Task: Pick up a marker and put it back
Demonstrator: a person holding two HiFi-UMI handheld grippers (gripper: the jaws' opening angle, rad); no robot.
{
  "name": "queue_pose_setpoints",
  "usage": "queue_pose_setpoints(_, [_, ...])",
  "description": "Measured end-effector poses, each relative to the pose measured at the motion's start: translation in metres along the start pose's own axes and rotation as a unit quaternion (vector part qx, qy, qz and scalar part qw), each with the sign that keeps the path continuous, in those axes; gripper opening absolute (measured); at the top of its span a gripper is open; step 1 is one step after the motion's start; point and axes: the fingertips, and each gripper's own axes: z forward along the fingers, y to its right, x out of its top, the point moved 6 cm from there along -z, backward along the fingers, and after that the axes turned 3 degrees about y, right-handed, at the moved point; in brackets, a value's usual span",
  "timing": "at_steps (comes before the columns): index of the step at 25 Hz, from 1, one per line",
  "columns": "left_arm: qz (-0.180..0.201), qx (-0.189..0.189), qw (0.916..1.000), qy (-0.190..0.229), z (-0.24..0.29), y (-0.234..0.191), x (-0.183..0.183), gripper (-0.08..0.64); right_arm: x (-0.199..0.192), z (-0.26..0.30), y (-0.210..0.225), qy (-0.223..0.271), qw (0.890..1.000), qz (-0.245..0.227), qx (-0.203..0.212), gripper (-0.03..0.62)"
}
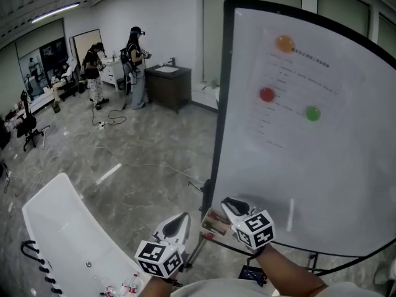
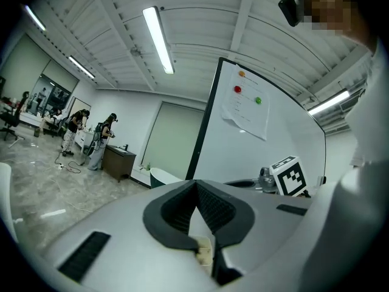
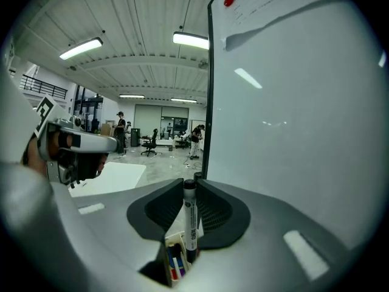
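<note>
A black marker [image 3: 189, 218] with a white label stands upright between the jaws of my right gripper [image 3: 191, 184], which is shut on it. Just below it is a small open marker box [image 3: 175, 263] with coloured markers inside. In the head view the right gripper [image 1: 230, 204] is at the lower edge of the whiteboard [image 1: 322, 166], next to that box [image 1: 213, 224]. My left gripper [image 1: 182, 218] hangs to the left of the box. Its jaws are shut with nothing between them [image 2: 196, 186], and the box's corner [image 2: 204, 252] shows below them.
A sheet of paper [image 1: 291, 91] is pinned to the whiteboard by orange, red and green magnets. A white table [image 1: 68, 234] stands at lower left. Two people [image 1: 133, 67] stand by a dark cabinet [image 1: 168, 85] far back. Cables [image 1: 111, 119] lie on the floor.
</note>
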Motion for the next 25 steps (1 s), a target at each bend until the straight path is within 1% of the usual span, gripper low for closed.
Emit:
queue_pose_setpoints(4, [-0.012,0.022,0.9997,0.004,-0.010,-0.008,-0.006,0.003,-0.021,0.020,-0.001,-0.039,0.999,-0.025,0.025,0.066])
queue_pose_setpoints(8, [-0.016,0.045,0.9988,0.011,-0.020,-0.015,-0.008,0.003,-0.044,0.043,-0.006,-0.076,0.993,-0.081,0.051,0.066])
queue_pose_setpoints(12, [-0.030,0.075,0.9966,0.017,-0.033,-0.020,-0.016,0.004,-0.077,0.061,-0.017,-0.116,0.978,-0.158,0.076,0.066])
queue_pose_setpoints(15, [-0.034,0.091,0.9951,0.019,-0.045,-0.023,-0.022,0.003,-0.101,0.071,-0.028,-0.139,0.967,-0.193,0.088,0.066])
queue_pose_setpoints(18, [-0.039,0.109,0.9930,0.022,-0.055,-0.026,-0.022,0.003,-0.114,0.081,-0.034,-0.156,0.956,-0.228,0.096,0.066])
queue_pose_setpoints(21, [-0.041,0.121,0.9915,0.022,-0.063,-0.028,-0.023,0.003,-0.127,0.090,-0.036,-0.168,0.948,-0.253,0.098,0.067])
queue_pose_setpoints(25, [-0.041,0.134,0.9899,0.020,-0.071,-0.026,-0.027,0.003,-0.143,0.101,-0.034,-0.182,0.942,-0.261,0.106,0.067])
